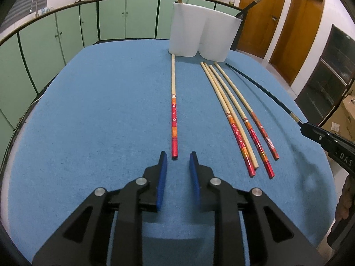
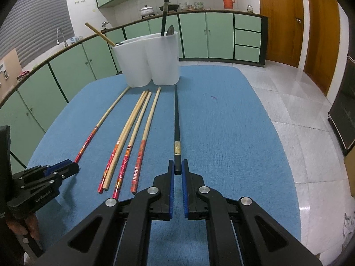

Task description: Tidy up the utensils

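From the left tool's camera, the left gripper (image 1: 177, 158) has its blue jaws a little apart and holds nothing. A red-handled chopstick (image 1: 173, 110) lies on the blue table (image 1: 99, 110) with its near end just in front of the gap. More chopsticks (image 1: 239, 119) lie to the right. A white holder (image 1: 199, 33) stands at the far end.

From the right tool's camera, the right gripper (image 2: 177, 168) is pinched tight on the near end of a black chopstick (image 2: 176, 122) lying on the table.
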`<state>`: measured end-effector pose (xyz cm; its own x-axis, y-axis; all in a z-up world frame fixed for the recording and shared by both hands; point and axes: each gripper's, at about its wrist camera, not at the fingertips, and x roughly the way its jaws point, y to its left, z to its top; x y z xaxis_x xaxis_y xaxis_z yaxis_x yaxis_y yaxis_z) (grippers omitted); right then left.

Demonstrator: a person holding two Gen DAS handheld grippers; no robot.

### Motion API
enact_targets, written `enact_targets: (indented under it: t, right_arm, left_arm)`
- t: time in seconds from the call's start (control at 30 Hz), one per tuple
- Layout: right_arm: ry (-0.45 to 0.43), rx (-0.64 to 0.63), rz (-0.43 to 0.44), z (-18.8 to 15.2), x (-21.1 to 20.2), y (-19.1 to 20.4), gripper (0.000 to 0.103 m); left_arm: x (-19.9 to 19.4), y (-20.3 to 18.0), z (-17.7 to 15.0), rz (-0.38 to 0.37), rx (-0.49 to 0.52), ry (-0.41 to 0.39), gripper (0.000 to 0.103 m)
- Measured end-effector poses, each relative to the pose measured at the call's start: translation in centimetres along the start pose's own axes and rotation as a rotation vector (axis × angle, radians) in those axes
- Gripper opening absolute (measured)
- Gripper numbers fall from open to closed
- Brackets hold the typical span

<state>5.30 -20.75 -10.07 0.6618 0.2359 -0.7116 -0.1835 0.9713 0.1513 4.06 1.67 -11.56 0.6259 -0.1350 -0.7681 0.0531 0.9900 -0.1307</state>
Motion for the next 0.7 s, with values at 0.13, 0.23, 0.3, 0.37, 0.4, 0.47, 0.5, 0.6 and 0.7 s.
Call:
enact_targets:
  t: [0.13,0.23,0.3,0.37,0.4,0.47,0.5,0.6,0.7]
  right_arm:
    - [-0.001,0.003,0.002,0.0,0.0,-0.1,0.006]
    - [0.001,0.003,0.002,0.0,0.0,-0.1,0.006]
    - [-0.001,0.004,0.002,0.0,0.0,-0.1,0.006]
    - [-0.004,0.007,0.003,0.1,0.0,-0.2,0.006]
    - [-0.006,0.008,0.002,0.1,0.0,-0.2,0.006]
    - [-0.009,0.008,0.003,0.1,-0.1,-0.1,0.006]
    - [-0.014,0.006,0.003,0.2,-0.2,-0.1,0.006]
    - [-0.041,-0.001,0.003,0.7,-1.1,-0.2,0.006]
    - [-0.095,-0.019,-0.007,2.1,-2.8,-0.2,0.006]
  left_arm:
    - [0.4,-0.1,0.4,0.004,-0.003,0.003,0.021]
    - [0.7,-0.2,0.6,0.012,0.002,0.005,0.020]
    - [0.7,-0.4,0.6,0.026,0.004,0.004,0.010]
    - [0.6,-0.2,0.5,0.021,-0.007,0.007,0.005]
    - [0.5,-0.1,0.5,0.020,-0.011,0.007,0.005]
    - [0.3,-0.2,0.5,0.025,-0.007,0.005,0.005]
    - [-0.1,-0.3,0.6,0.024,-0.005,-0.001,0.005]
    - [-2.2,-0.8,1.9,0.040,0.015,-0.030,0.005]
    - [-4.9,-1.3,3.5,0.055,0.051,-0.070,0.005]
